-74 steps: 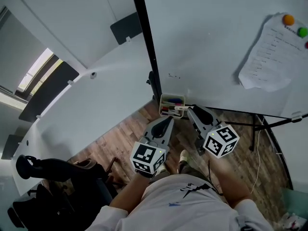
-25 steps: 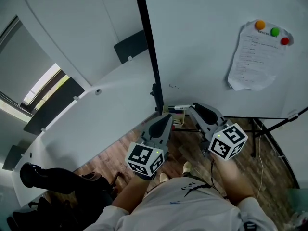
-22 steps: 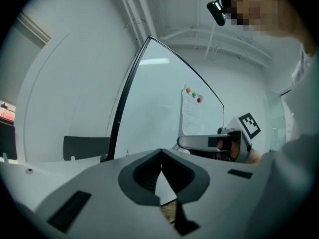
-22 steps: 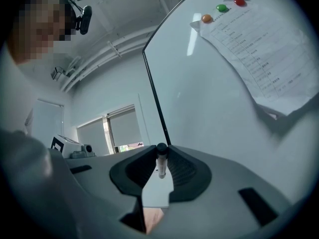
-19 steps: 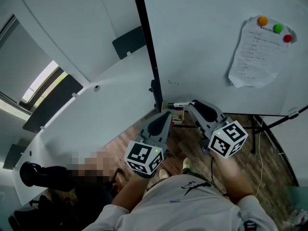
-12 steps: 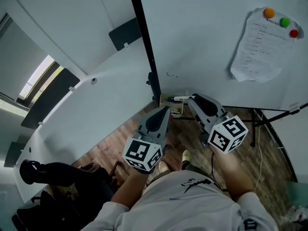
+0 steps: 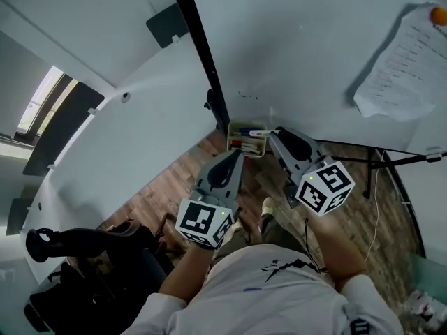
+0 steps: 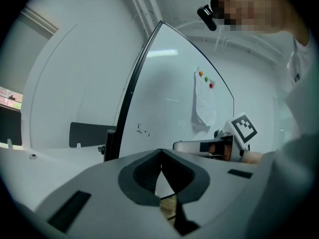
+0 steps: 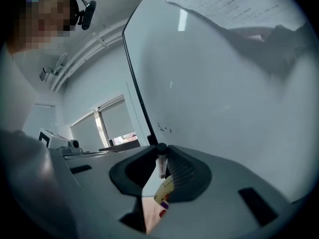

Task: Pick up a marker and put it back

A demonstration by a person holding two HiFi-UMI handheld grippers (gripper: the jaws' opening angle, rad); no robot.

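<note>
A white marker (image 7: 258, 132) with a dark cap lies crosswise in my right gripper (image 7: 274, 132), which is shut on it. In the right gripper view the marker (image 9: 162, 167) stands between the ribbed pads, its dark end up. It hangs just above a small pale tray (image 7: 246, 147) of several coloured markers, fixed at the foot of the whiteboard (image 7: 314, 47). My left gripper (image 7: 238, 155) is shut and empty, a little nearer than the tray. Its jaws (image 8: 160, 152) meet at the tips in the left gripper view.
A black frame post (image 7: 199, 54) runs along the whiteboard's left edge. A printed sheet (image 7: 401, 82) hangs on the board under coloured magnets. Black stand legs (image 7: 380, 160) cross the wooden floor at right. A dark chair (image 7: 77, 246) stands at lower left.
Both grippers have come down, and the marker has sunk from beside the board to just over the tray. The right gripper has kept its hold on the marker throughout.
</note>
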